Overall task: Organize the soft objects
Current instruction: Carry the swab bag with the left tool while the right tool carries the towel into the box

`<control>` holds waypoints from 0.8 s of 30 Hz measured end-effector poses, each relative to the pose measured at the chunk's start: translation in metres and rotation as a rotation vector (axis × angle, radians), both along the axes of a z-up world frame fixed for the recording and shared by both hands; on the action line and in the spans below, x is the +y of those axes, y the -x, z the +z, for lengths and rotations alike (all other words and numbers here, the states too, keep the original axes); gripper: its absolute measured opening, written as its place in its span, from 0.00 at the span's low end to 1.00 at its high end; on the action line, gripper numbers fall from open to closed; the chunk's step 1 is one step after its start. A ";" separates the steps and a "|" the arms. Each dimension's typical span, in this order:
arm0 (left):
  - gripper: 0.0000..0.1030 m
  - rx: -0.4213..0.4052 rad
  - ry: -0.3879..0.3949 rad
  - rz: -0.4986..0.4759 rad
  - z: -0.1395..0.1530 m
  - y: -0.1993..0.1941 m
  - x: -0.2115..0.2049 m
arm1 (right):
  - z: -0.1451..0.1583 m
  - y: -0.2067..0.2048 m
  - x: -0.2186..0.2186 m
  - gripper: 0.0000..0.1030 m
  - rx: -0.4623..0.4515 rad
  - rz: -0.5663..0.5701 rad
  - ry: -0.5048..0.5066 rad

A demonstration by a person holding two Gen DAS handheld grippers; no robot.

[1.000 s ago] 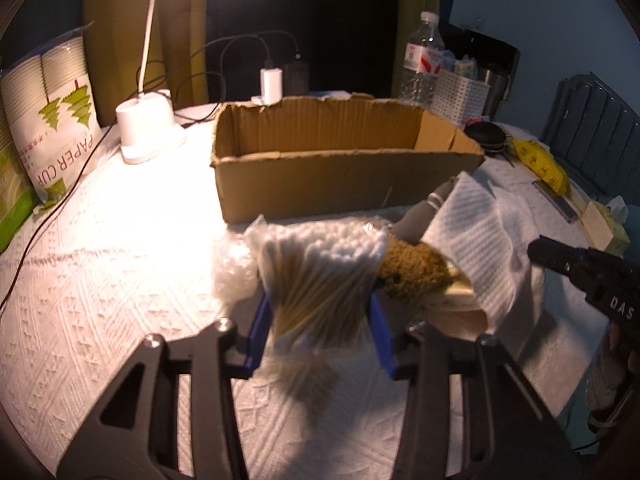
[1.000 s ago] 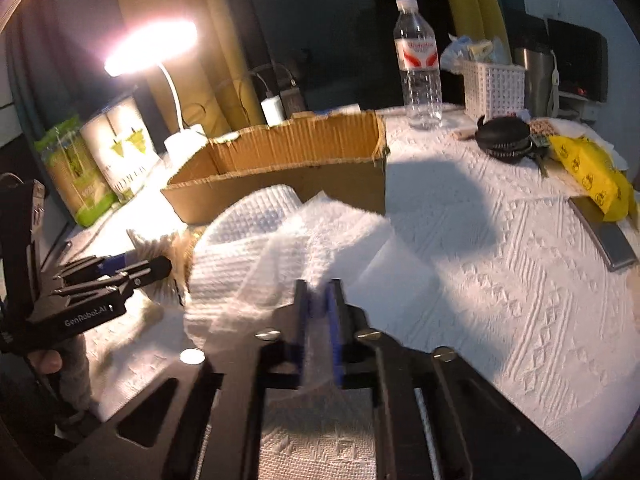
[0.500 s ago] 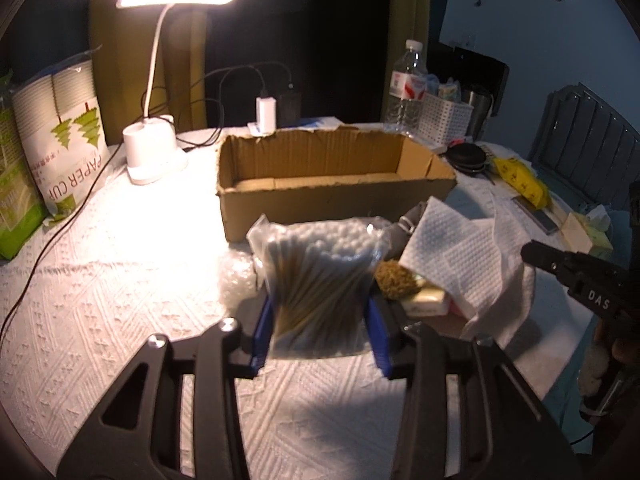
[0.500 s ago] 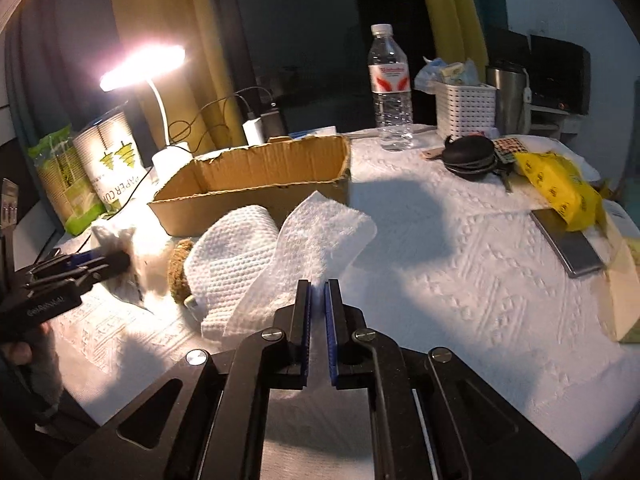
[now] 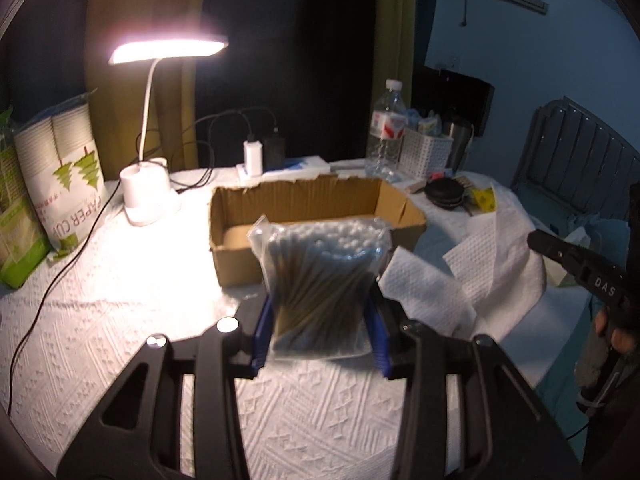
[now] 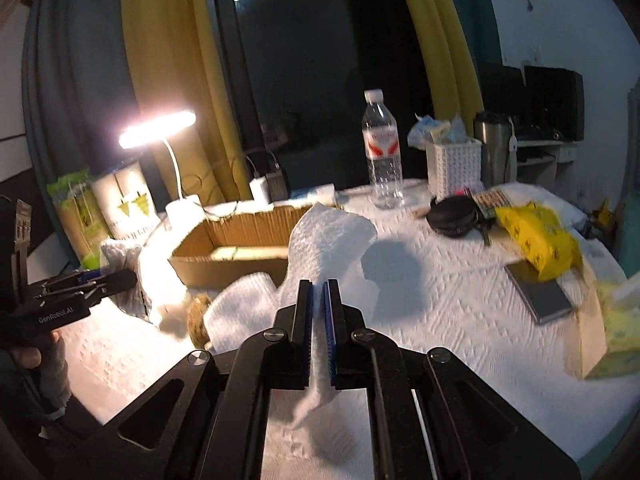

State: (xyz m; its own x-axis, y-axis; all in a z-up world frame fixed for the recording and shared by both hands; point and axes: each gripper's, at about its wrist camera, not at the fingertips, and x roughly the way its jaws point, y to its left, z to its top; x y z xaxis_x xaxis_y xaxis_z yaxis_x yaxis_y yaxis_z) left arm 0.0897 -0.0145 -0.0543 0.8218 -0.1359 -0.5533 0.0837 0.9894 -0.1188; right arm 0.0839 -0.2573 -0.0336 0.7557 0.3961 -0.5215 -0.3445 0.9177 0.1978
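Note:
My left gripper (image 5: pixel 318 320) is shut on a clear bag of cotton swabs (image 5: pixel 320 276) and holds it above the table, in front of an open cardboard box (image 5: pixel 312 216). My right gripper (image 6: pixel 318 300) is shut on a white paper towel (image 6: pixel 328 240) and lifts it off the table. The towel also shows in the left wrist view (image 5: pixel 472 276). A brown sponge (image 6: pixel 198 310) lies under the towel's lower fold. The left gripper and the swab bag (image 6: pixel 124 276) show at the left of the right wrist view.
A lit desk lamp (image 5: pixel 148 192) and a paper cup pack (image 5: pixel 60 184) stand at the left. A water bottle (image 6: pixel 382 156), white basket (image 6: pixel 454 168), black case (image 6: pixel 454 220), yellow bag (image 6: pixel 536 236) and phone (image 6: pixel 538 292) lie at the right. Cables run behind the box.
Both grippers rose. The left lifted the swab bag off the table. The right pulled the paper towel up and back, uncovering the sponge.

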 end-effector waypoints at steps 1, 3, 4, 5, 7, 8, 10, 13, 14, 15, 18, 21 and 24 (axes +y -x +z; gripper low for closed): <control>0.40 -0.009 -0.001 -0.002 0.003 0.000 0.000 | 0.003 -0.002 0.001 0.06 -0.008 0.007 -0.002; 0.40 -0.028 0.003 -0.006 0.011 -0.002 0.000 | 0.011 -0.006 0.003 0.06 -0.034 0.021 -0.005; 0.40 -0.031 0.009 -0.008 0.014 -0.005 0.001 | 0.015 -0.009 0.004 0.05 -0.044 0.027 -0.009; 0.40 -0.036 0.011 -0.011 0.018 -0.007 0.001 | 0.020 -0.013 0.006 0.05 -0.055 0.034 -0.013; 0.40 -0.052 0.007 -0.018 0.024 -0.012 0.001 | 0.027 -0.021 0.009 0.05 -0.076 0.044 -0.021; 0.40 -0.058 0.009 -0.020 0.027 -0.014 0.001 | 0.030 -0.025 0.010 0.05 -0.087 0.050 -0.021; 0.40 -0.069 0.027 -0.028 0.035 -0.022 0.004 | 0.036 -0.033 0.014 0.05 -0.105 0.061 -0.021; 0.40 -0.091 0.024 -0.023 0.043 -0.031 0.006 | 0.045 -0.046 0.019 0.05 -0.131 0.082 -0.015; 0.40 -0.097 0.025 -0.023 0.045 -0.033 0.006 | 0.048 -0.050 0.021 0.05 -0.138 0.090 -0.012; 0.40 -0.104 0.025 -0.022 0.048 -0.036 0.007 | 0.050 -0.055 0.023 0.05 -0.148 0.097 -0.007; 0.40 -0.114 0.024 -0.022 0.052 -0.045 0.008 | 0.056 -0.069 0.028 0.05 -0.161 0.114 -0.007; 0.40 -0.123 0.025 -0.025 0.057 -0.055 0.008 | 0.061 -0.083 0.032 0.05 -0.175 0.130 -0.003; 0.40 -0.137 0.023 -0.023 0.061 -0.064 0.009 | 0.067 -0.094 0.038 0.05 -0.195 0.144 0.001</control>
State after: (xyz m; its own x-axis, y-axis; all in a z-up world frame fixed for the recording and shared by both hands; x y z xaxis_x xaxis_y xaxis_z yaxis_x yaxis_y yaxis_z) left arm 0.1537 -0.0056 0.0067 0.8858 -0.1669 -0.4329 0.1232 0.9842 -0.1274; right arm 0.1782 -0.2197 0.0336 0.7780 0.5069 -0.3712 -0.5036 0.8564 0.1140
